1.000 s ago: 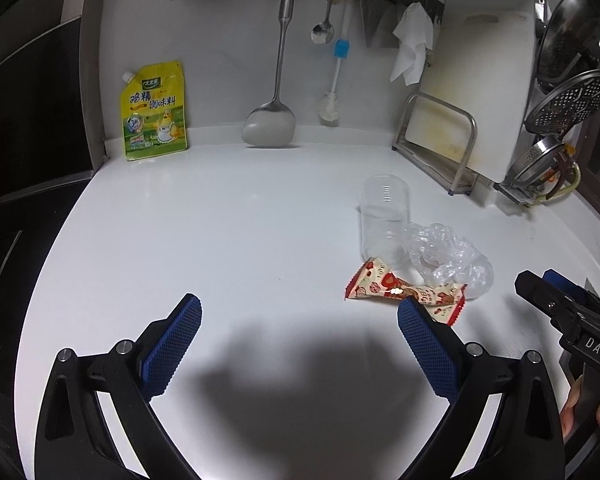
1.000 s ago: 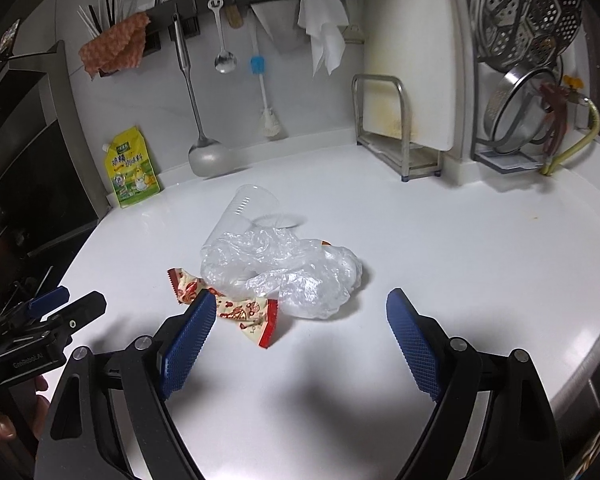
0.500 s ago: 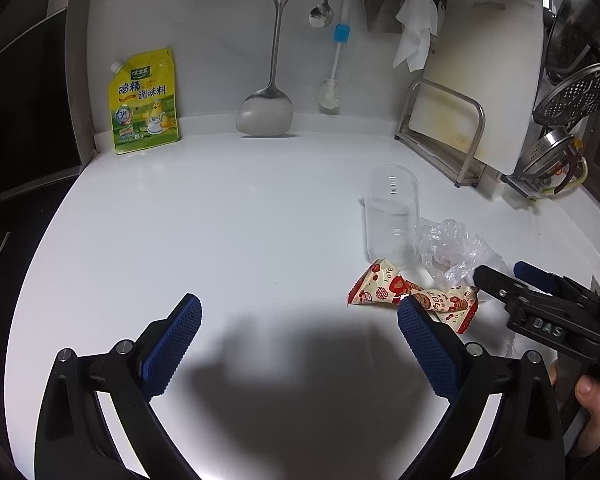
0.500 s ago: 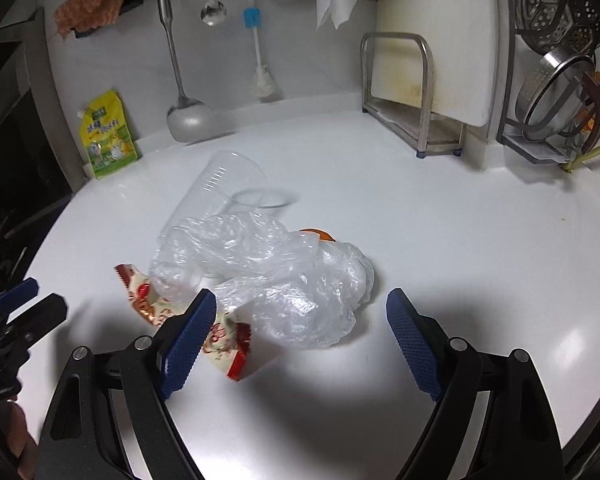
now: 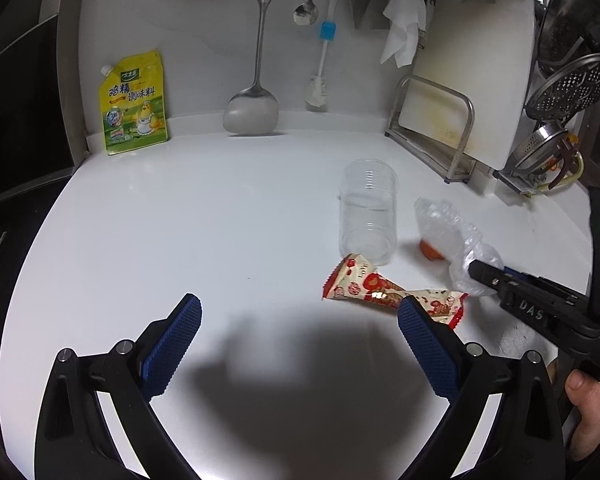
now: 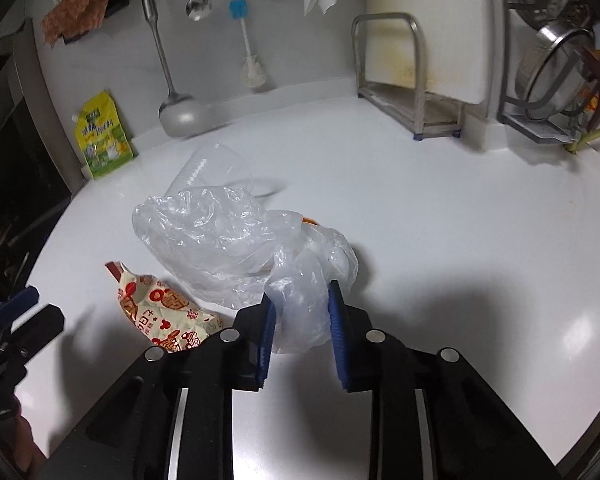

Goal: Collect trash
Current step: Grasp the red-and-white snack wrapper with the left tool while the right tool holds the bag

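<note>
Clear plastic bag (image 6: 236, 252) — its near crumpled end sits between the pads of the right gripper (image 6: 300, 332), whose jaws have just been closing and now pinch the film. Its bulk trails ahead and left of those jaws on the white counter (image 6: 440, 208). Left gripper (image 5: 300, 344) hangs released, nothing between its pads. Printed wrapper (image 5: 392, 292) lies just beyond its right finger (image 5: 424, 340), long axis running across the jaw line — the left hand is nearer it. Farther off, a clear cup (image 5: 368, 212) lies on its side.
</note>
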